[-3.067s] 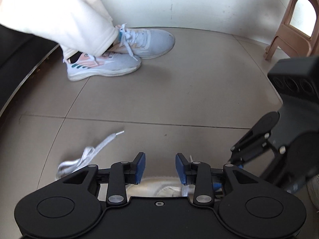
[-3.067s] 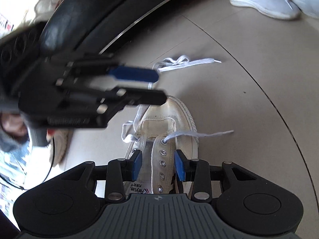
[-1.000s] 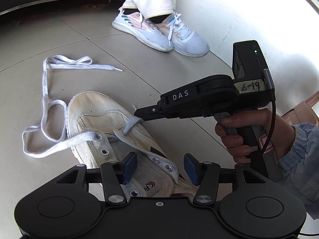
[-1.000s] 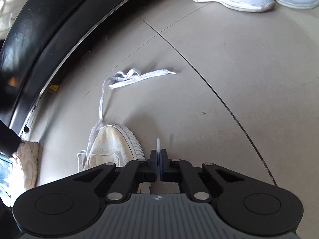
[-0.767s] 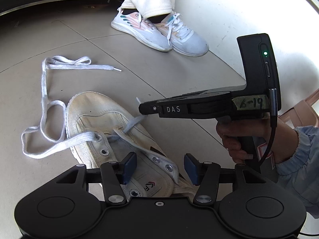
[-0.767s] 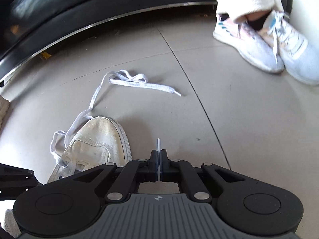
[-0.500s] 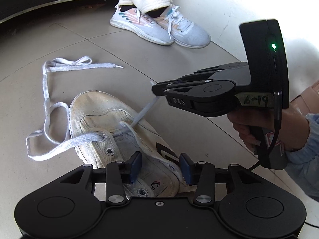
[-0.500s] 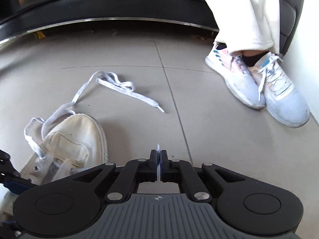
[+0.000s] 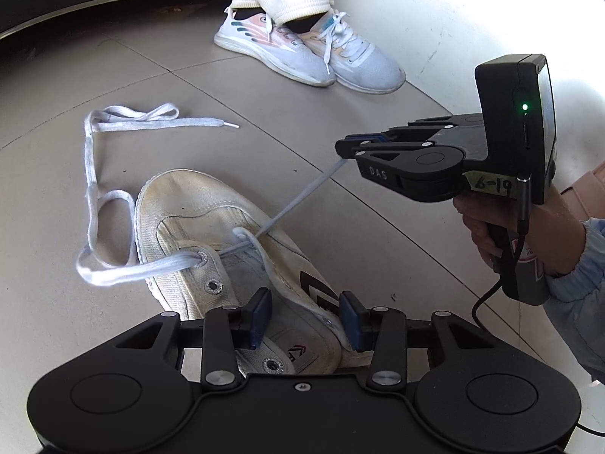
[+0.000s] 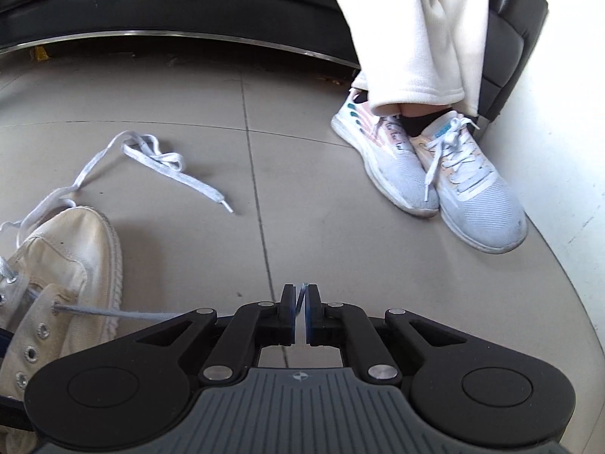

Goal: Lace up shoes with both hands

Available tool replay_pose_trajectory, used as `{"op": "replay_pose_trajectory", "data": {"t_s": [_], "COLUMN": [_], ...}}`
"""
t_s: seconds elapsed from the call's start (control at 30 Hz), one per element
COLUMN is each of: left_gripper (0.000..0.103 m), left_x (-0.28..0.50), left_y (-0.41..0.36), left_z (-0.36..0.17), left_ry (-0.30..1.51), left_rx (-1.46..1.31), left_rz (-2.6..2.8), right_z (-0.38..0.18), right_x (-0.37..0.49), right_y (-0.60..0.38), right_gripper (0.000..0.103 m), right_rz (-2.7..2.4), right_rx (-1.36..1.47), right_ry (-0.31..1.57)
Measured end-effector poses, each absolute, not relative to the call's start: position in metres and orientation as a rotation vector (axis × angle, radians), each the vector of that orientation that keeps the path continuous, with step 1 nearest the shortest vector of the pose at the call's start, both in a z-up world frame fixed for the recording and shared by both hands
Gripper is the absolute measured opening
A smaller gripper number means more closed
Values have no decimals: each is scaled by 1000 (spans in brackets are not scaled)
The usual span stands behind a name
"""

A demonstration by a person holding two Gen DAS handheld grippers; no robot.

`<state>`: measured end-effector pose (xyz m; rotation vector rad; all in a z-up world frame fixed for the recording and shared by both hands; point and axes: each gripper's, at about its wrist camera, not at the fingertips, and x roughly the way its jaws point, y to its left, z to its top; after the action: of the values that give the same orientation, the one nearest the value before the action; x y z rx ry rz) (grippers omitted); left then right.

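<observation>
A white canvas shoe (image 9: pixel 211 208) lies on the tiled floor. My left gripper (image 9: pixel 305 316) is at its ankle end, the blue pads closed on the tongue and right eyelet flap. My right gripper (image 9: pixel 346 143) hangs above and to the right of the shoe, shut on the tip of the pale lace (image 9: pixel 298 200), which runs taut from an upper eyelet. In the right wrist view the lace tip sits pinched in the right gripper (image 10: pixel 301 302), and the lace (image 10: pixel 124 314) leads back to the shoe (image 10: pixel 64 246). The other lace end (image 9: pixel 159 123) lies looped on the floor.
A seated person's feet in light sneakers (image 9: pixel 310 56) (image 10: pixel 435 174) rest by the white wall beyond the shoe. A black curved furniture base (image 10: pixel 189 11) with a metal rim runs along the back. A hand (image 9: pixel 529 234) holds the right gripper's handle.
The right gripper has risen and rolled upright, drawing the lace out of the eyelet until taut. The left gripper's jaws have narrowed onto the shoe.
</observation>
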<state>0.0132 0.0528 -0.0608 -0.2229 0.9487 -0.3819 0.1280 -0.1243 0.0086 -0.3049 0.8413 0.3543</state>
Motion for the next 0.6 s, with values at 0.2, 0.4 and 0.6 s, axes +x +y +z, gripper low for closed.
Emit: {"op": "replay_pose_trajectory", "data": {"t_s": [0.2,0.4,0.6], "left_gripper": [39,39,39], "left_x": [13,13,13], "left_y": [53,53,52], "left_z": [-61,-60,-61], "left_ry": [949,949,951], "left_rx": [-215,-210,-207], "left_rz": [-385,-385,-380], "right_z": [16,27,40], "right_x": [152,164,174], "right_y": [-166,-195,-218], "right_gripper": [5,5,1], "right_rz": [196,102,-34], "right_rx": [-349,-427,-563], "right_ry": [818,784,716]}}
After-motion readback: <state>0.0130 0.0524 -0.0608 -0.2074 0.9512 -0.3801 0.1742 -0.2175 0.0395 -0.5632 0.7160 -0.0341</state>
